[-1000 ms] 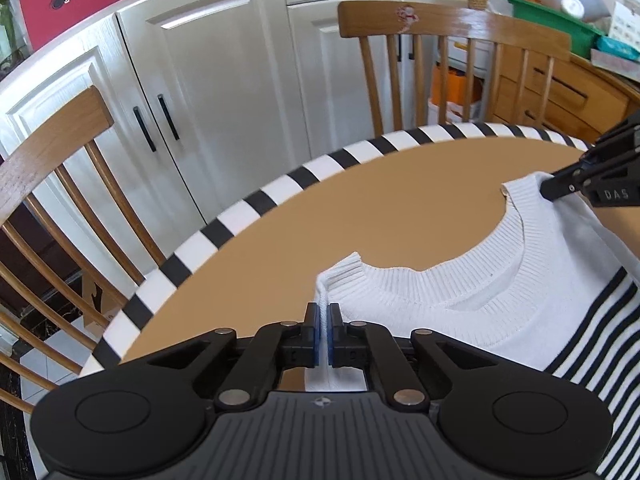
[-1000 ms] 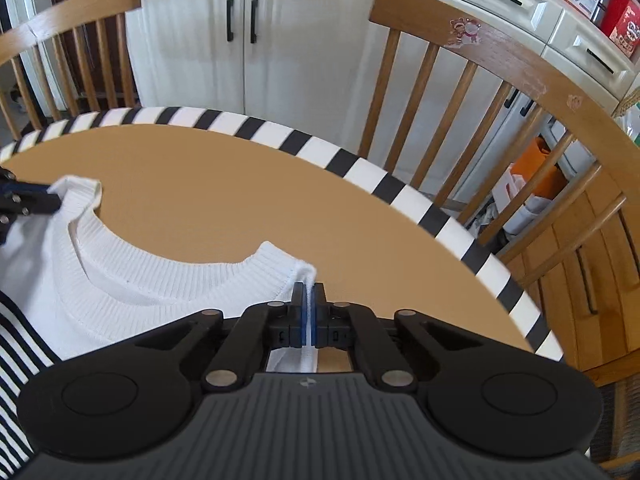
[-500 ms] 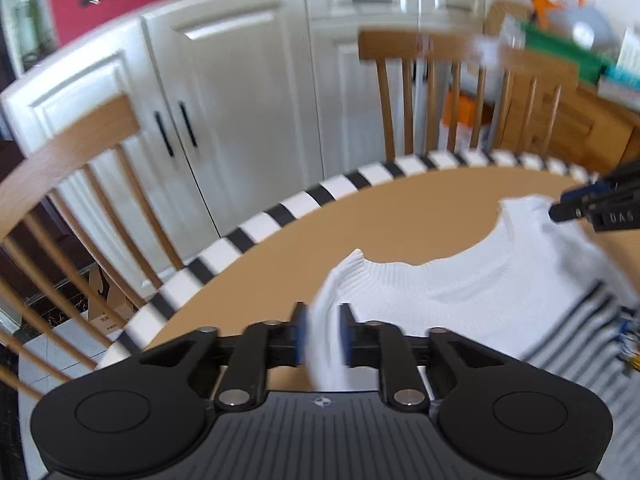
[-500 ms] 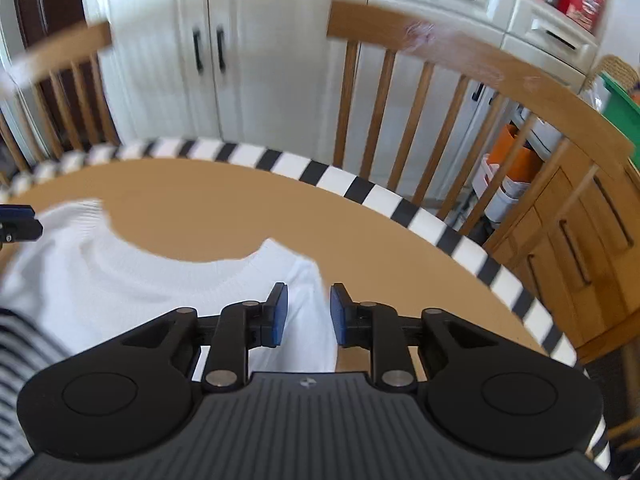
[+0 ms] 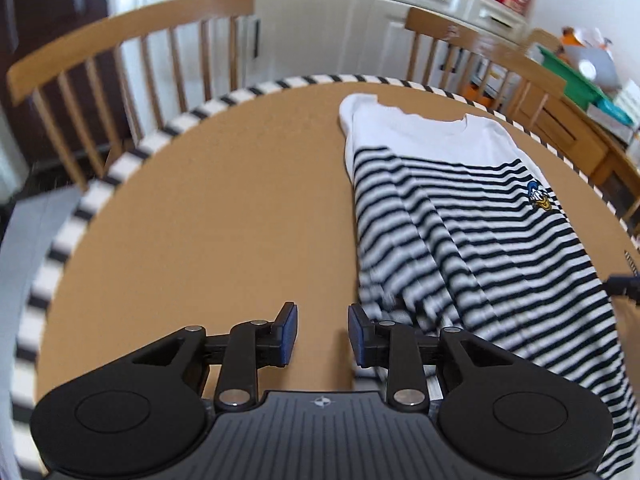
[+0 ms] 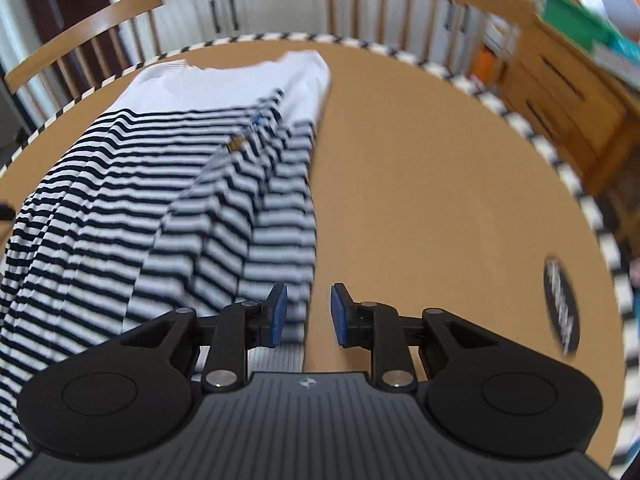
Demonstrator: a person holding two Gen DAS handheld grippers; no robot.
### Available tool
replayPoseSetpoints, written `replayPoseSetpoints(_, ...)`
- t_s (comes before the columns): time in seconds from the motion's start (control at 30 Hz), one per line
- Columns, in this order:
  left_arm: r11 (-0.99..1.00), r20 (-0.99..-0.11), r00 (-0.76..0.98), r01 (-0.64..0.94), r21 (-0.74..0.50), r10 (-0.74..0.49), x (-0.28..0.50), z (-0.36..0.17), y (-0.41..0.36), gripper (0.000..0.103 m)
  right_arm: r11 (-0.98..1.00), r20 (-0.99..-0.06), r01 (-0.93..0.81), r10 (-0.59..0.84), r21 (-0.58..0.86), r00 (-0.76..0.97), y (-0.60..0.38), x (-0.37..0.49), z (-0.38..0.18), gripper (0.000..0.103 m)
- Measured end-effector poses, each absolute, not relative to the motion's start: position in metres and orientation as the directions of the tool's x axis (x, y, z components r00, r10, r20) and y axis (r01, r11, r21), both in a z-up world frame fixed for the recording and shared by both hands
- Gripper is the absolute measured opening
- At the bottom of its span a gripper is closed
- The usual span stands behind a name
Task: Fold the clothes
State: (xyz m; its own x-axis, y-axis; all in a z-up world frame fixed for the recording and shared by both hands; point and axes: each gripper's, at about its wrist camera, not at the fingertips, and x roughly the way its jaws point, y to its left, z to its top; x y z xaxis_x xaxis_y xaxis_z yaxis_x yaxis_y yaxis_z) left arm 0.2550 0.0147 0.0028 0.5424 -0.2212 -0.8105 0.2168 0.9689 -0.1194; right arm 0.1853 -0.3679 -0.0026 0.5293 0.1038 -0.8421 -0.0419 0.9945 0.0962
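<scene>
left gripper (image 5: 322, 334) – jaws opening, empty | right gripper (image 6: 306, 314) – fingers spread, empty | striped sweater (image 5: 460, 216) flat mid-table (image 5: 220, 208), hem at near edge | risk: overhanging hem drags sweater off, undoing folded sleeves

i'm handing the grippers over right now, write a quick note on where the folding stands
Left gripper: jaws opening, nothing between them, over bare table just left of the sweater's hem.
Right gripper: open and empty, at the sweater's right edge near the hem.
Striped sweater: flat on the round table, collar at the far side, both sleeves folded in over the body.
Done: sleeves in, sweater laid out.
Left: probably fold the hem up toward the collar, then tidy.
</scene>
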Motion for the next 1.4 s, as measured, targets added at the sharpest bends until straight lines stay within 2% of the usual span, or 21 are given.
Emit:
replayPoseSetpoints(0.07,0.971,-0.811,0.540,0.199,-0.136,-0.224,0.240,0.001,0.013,0.032,0.993,-0.835,-0.031,0.113,0.114,0.539,-0.370,0.179,-0.003,0.025)
replayPoseSetpoints(0.23,0.978,-0.828,0.534,0.193,-0.076,-0.170,0.222,-0.008,-0.005,0.034,0.990,-0.826,-0.029,0.132,0.139,0.548,-0.369,0.183,-0.006,0.025)
replayPoseSetpoints(0.37,0.988,-0.826,0.544,0.126,-0.095,-0.149,0.217,-0.009,-0.003,0.035,0.990,-0.829,-0.063,0.139,0.125,0.541,-0.362,0.182,-0.006,0.027)
replayPoseSetpoints(0.47,0.988,-0.820,0.552,0.071,-0.135,-0.151,0.213,-0.005,0.004,0.036,0.990,-0.834,-0.114,0.129,0.080,0.536,-0.355,0.177,-0.006,0.026)
replayPoseSetpoints(0.73,0.976,-0.802,0.566,0.017,-0.218,-0.189,0.204,-0.009,0.019,0.035,0.987,-0.836,-0.122,0.150,0.099,0.527,-0.359,0.175,-0.005,0.026)
replayPoseSetpoints(0.9,0.935,-0.766,0.606,-0.101,-0.341,-0.213,0.201,-0.009,0.040,0.035,0.987,-0.836,-0.121,0.157,0.109,0.525,-0.361,0.175,-0.005,0.027)
replayPoseSetpoints(1.0,0.951,-0.779,0.599,-0.092,-0.295,-0.184,0.202,-0.011,0.037,0.032,0.987,-0.837,-0.123,0.155,0.105,0.525,-0.360,0.175,-0.005,0.027)
replayPoseSetpoints(1.07,0.968,-0.789,0.585,-0.024,-0.249,-0.188,0.204,-0.011,0.025,0.022,0.987,-0.836,-0.123,0.152,0.103,0.527,-0.359,0.174,-0.005,0.027)
replayPoseSetpoints(1.13,0.978,-0.794,0.576,0.054,-0.200,-0.194,0.203,-0.012,0.008,0.019,0.988,-0.836,-0.119,0.150,0.102,0.528,-0.359,0.173,-0.004,0.028)
replayPoseSetpoints(1.23,0.990,-0.798,0.590,0.125,-0.063,-0.126,0.203,-0.012,-0.017,0.016,0.988,-0.835,-0.123,0.143,0.092,0.531,-0.356,0.172,-0.004,0.030)
replayPoseSetpoints(1.27,0.989,-0.799,0.588,0.136,-0.052,-0.123,0.204,-0.012,-0.021,0.006,0.988,-0.835,-0.127,0.140,0.085,0.532,-0.355,0.171,-0.004,0.030)
replayPoseSetpoints(1.33,0.989,-0.803,0.588,0.144,-0.019,-0.101,0.206,-0.011,-0.028,0.005,0.988,-0.835,-0.138,0.138,0.076,0.533,-0.353,0.170,-0.004,0.021)
replayPoseSetpoints(1.37,0.989,-0.804,0.588,0.145,0.000,-0.086,0.206,-0.010,-0.030,0.004,0.987,-0.836,-0.141,0.137,0.072,0.531,-0.352,0.171,-0.004,0.004)
replayPoseSetpoints(1.4,0.990,-0.804,0.591,0.140,0.029,-0.060,0.207,-0.010,-0.032,0.004,0.988,-0.840,-0.138,0.133,0.070,0.525,-0.352,0.172,-0.003,0.004)
